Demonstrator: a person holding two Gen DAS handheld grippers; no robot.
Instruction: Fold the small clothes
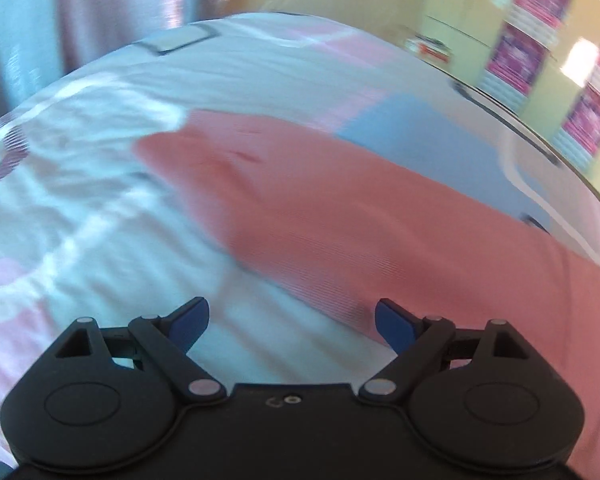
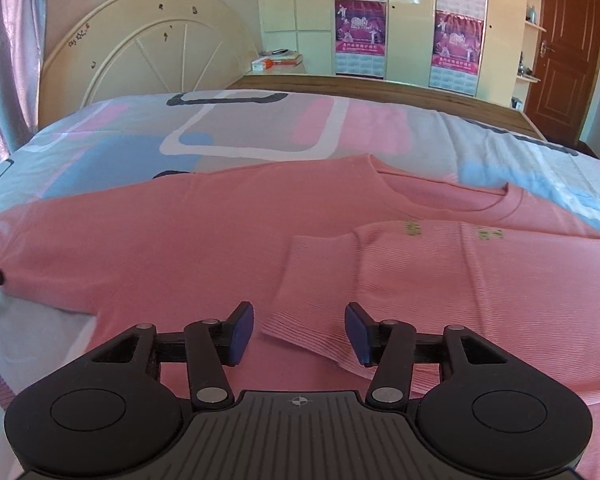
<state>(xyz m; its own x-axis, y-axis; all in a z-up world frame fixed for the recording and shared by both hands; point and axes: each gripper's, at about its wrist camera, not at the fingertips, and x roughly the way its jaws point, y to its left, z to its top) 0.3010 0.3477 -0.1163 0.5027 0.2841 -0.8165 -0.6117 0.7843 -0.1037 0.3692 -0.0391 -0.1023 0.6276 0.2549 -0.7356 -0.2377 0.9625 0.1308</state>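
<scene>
Pink shirt point(image 2: 220, 232) lies crosswise on bed point(image 2: 260, 128), collar right; both tools point(image 1: 292, 326) point(image 2: 299, 334) released, empty.

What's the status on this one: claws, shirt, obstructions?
Left claw open, empty. Right claw open over folded sleeve. Pink shirt flat on bed. Nothing in the way.

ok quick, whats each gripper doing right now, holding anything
left gripper: open wide, nothing between its pads, above the edge of the pink shirt.
right gripper: open, holding nothing, the folded sleeve lies just ahead of it.
</scene>
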